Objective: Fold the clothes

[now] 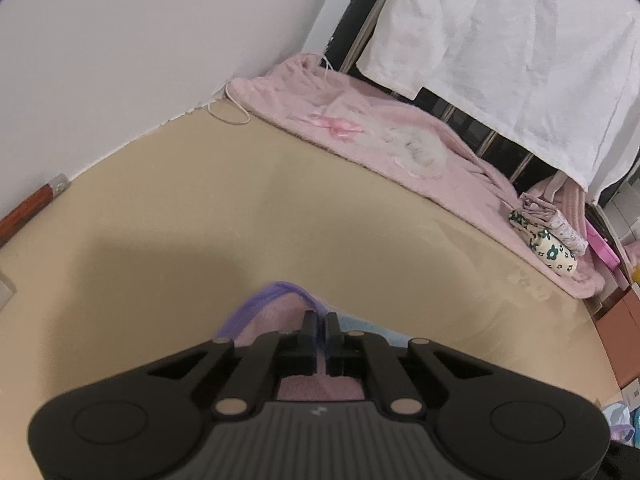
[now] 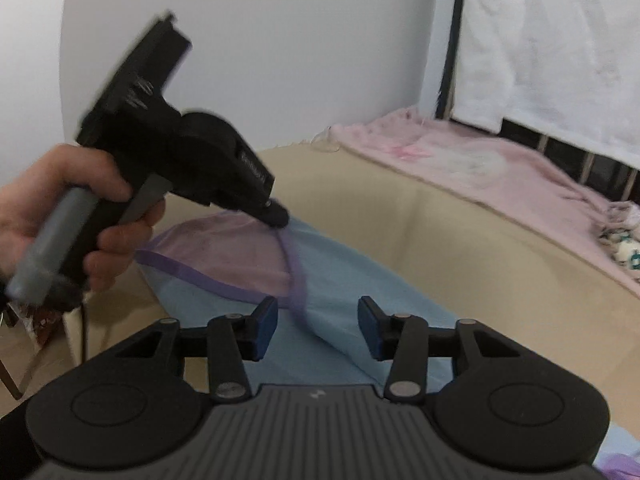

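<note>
Your work surface is a tan sheet (image 1: 200, 208) over what looks like a bed, w/ a white wall (image 1: 140, 40) behind it. A pink blanket (image 1: 360, 120) lies along the far edge, under a white cloth (image 1: 520, 40) hanging on a dark rail. At the blanket's right end sits a small stack of folded floral pieces (image 1: 548, 240).

The task garment (image 2: 340, 292) is light blue w/ a pink inner panel and purple trim, spread on the tan sheet just in front of you.

Your left hand (image 2: 60, 216) holds the left gripper (image 1: 320, 322), angled down. Its jaws are pressed together, pinching the purple-trimmed edge of the garment; in the right wrist view its tip meets the fabric where pink and blue join.

Your right gripper (image 2: 318, 322) hovers low over the blue part. Its jaws stand spread, a raised fold of blue fabric between them, pads not pressing it.
</note>
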